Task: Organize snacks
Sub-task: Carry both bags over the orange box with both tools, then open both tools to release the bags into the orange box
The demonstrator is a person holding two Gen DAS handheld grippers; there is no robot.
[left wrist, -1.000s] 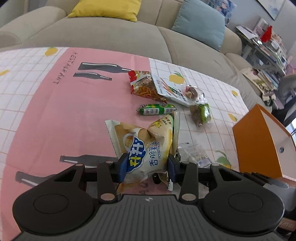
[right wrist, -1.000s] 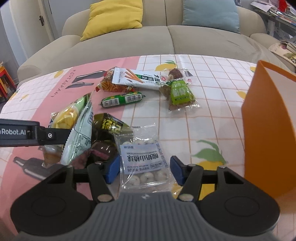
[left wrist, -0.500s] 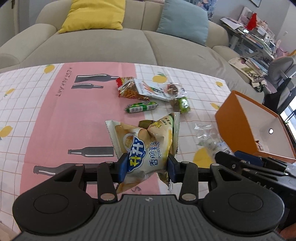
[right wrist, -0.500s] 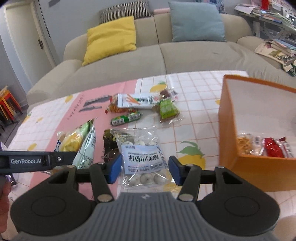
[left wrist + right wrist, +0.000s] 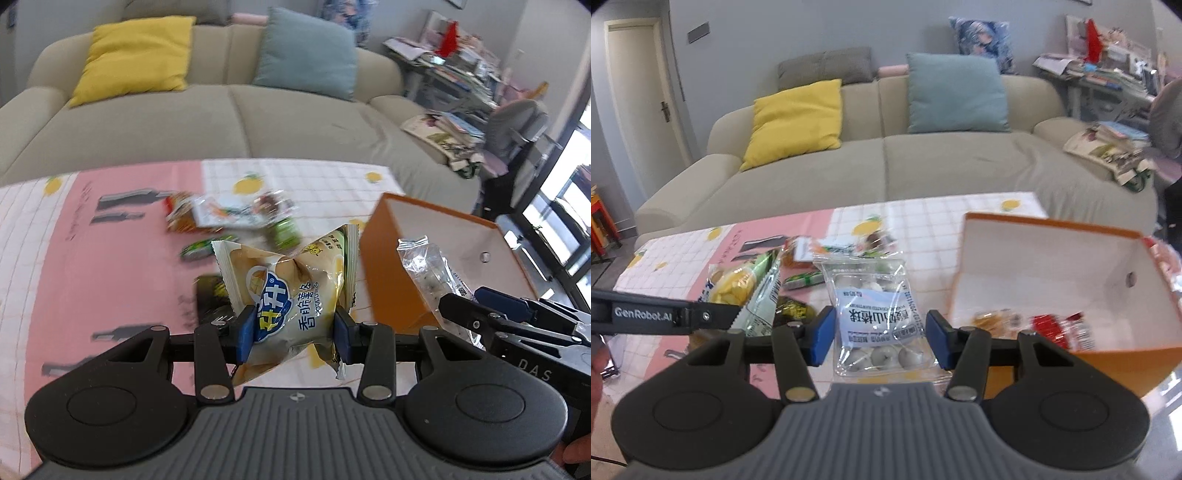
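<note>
Left tongs [image 5: 293,330] grasp the chip bag [image 5: 291,295]; right tongs [image 5: 879,336], just closing, grasp the clear candy packet [image 5: 877,321]. The orange box [image 5: 1052,258] lies right of both, nearer the right tongs.

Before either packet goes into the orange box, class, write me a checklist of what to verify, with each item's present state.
1. Left tongs grip the potato chip bag: ok, pads pinch its sides.
2. Right tongs hold the clear packet of white balls: ok, it is off the table, jaws just closing.
3. Orange box open on top: ok.
4. Room inside the box: ok, a few snacks on its floor.
5. Either packet over the opening: not ok, both short of it.
6. Tongs clear of each other: cannot tell.
</note>
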